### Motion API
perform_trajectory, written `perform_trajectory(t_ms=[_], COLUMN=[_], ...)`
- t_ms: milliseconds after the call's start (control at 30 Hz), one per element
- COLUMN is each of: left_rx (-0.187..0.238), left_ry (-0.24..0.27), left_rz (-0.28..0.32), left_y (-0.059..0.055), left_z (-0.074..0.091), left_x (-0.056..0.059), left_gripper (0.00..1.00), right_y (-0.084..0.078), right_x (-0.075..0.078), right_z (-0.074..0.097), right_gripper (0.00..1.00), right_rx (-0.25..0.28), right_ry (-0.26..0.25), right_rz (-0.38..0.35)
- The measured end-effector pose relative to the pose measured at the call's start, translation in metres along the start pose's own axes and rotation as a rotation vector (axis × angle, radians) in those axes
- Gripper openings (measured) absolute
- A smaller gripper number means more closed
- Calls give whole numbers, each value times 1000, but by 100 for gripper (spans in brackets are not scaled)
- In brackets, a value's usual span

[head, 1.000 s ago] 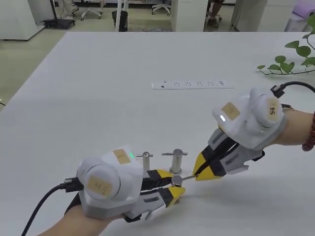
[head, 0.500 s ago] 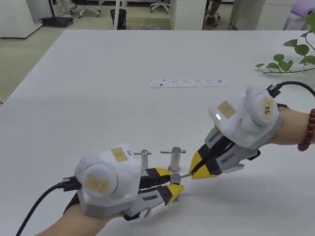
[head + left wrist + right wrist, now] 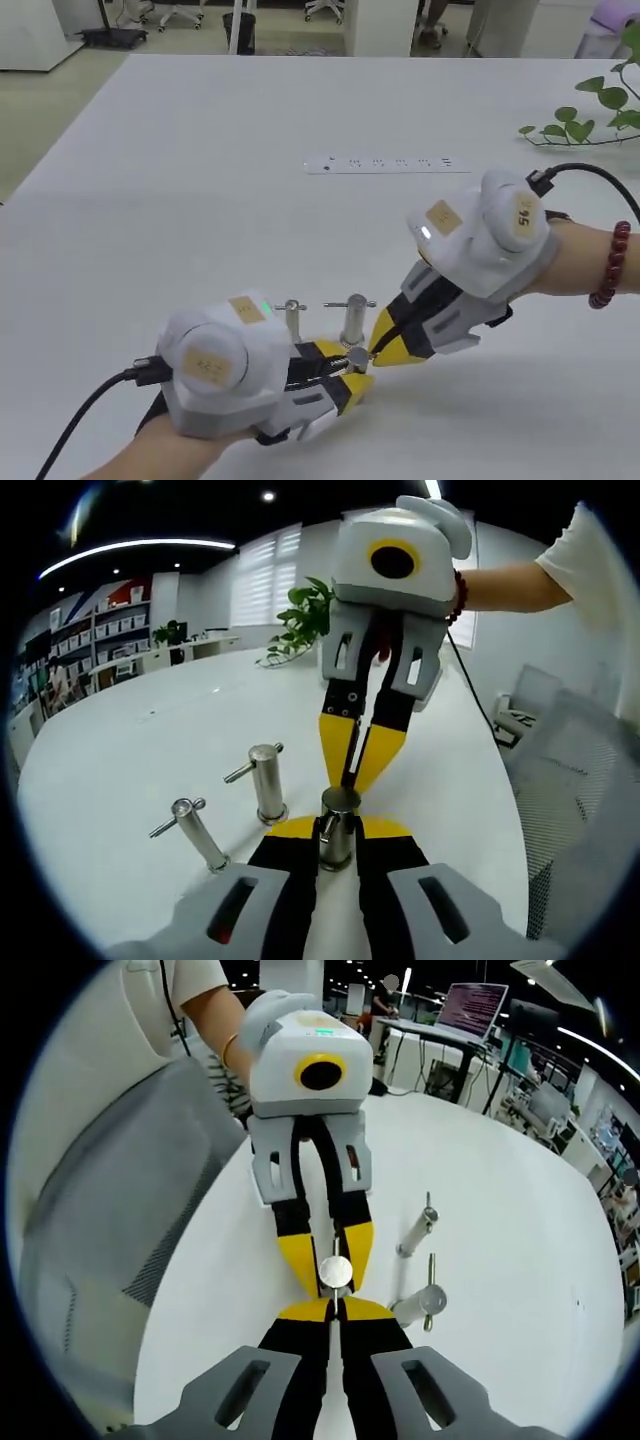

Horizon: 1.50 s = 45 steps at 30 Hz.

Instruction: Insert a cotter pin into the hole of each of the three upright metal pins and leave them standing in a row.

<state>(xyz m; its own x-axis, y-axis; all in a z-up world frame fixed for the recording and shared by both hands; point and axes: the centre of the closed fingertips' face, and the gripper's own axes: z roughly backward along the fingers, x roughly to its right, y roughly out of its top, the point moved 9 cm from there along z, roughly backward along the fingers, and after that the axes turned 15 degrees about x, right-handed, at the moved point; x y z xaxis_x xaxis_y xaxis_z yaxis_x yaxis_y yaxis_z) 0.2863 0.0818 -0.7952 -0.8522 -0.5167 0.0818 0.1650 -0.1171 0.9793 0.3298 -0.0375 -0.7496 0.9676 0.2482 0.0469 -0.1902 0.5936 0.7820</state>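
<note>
My left gripper (image 3: 352, 372) is shut on an upright metal pin (image 3: 355, 358) near the table's front; in the left gripper view the pin (image 3: 338, 832) stands between my jaws. My right gripper (image 3: 378, 348) comes in from the right, shut on a thin cotter pin (image 3: 350, 772), with its yellow tips almost touching the held pin's head (image 3: 335, 1272). Little of the cotter pin shows between the tips and the pin. Two more metal pins (image 3: 293, 315) (image 3: 353, 314) stand just behind, each with a cotter pin through its top.
A white power strip (image 3: 385, 163) lies at the table's middle back. A green plant (image 3: 590, 120) trails onto the far right edge. Cables run from both grippers. Office chairs and desks stand beyond the table.
My right gripper has moved left, closer to the held pin, so the stretch of cotter pin showing between them has shrunk. The left gripper keeps its hold. The head camera has shifted a little.
</note>
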Motion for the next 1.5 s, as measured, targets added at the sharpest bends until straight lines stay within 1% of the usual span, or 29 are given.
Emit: perform_trajectory(t_ms=[33, 100, 133, 200, 233, 333, 400, 500, 567, 633, 733, 767, 867, 967, 1267, 1300, 1367, 1400, 1500], left_rx=[-7, -9, -8, -4, -7, -7, 3, 6, 5, 19, 27, 28, 31, 30, 25, 23, 21, 19, 18], left_ry=[6, 13, 15, 23, 31, 51, 67, 79, 82, 87, 90, 89, 89, 90, 85, 86, 86, 89, 94], left_rz=[-3, 10, 13, 17, 19, 19, 37, 42, 37, 35, 28, 24, 31, 36, 41, 43, 44, 37, 36], left_y=[-3, -5, -6, -7, -8, -10, -9, -10, -10, -10, -10, -10, -10, -10, -10, -10, -10, -10, -10], left_z=[1, 3, 3, 4, 5, 6, 7, 8, 8, 8, 8, 8, 7, 7, 7, 7, 7, 7, 8], left_x=[1, 2, 3, 4, 4, 4, 4, 4, 5, 5, 6, 6, 6, 6, 5, 5, 5, 5, 5], left_gripper=[12, 14, 14, 15, 15, 15, 15, 14, 13, 11, 11, 11, 11, 11, 11, 11, 11, 12, 18], right_y=[0, 0, 0, -2, -2, -3, -3, -3, -3, -3, -2, -1, 0, 0, -1, -1, -1, -1, 0], right_x=[-1, -2, -1, 0, 0, -1, -2, -2, -2, -2, -3, -3, -3, -2, -1, -1, 0, 1, 0], right_z=[0, 0, 0, 1, 2, 5, 7, 9, 10, 10, 9, 9, 7, 7, 6, 5, 5, 4, 3], right_gripper=[4, 5, 6, 13, 14, 13, 13, 12, 9, 5, 5, 5, 5, 5, 5, 7, 17, 19, 19], right_rx=[5, 20, 24, 22, 18, 26, 27, 25, 22, 24, 27, 29, 36, 30, 38, 38, 29, 31, 54], right_ry=[-8, -9, -14, -31, -39, -39, -42, -45, -45, -41, -39, -42, -48, -55, -73, -76, -93, -102, -108], right_rz=[-22, -59, -64, -71, -80, -89, -93, -92, -88, -81, -76, -84, -89, -102, -143, -148, -178, -186, -191])
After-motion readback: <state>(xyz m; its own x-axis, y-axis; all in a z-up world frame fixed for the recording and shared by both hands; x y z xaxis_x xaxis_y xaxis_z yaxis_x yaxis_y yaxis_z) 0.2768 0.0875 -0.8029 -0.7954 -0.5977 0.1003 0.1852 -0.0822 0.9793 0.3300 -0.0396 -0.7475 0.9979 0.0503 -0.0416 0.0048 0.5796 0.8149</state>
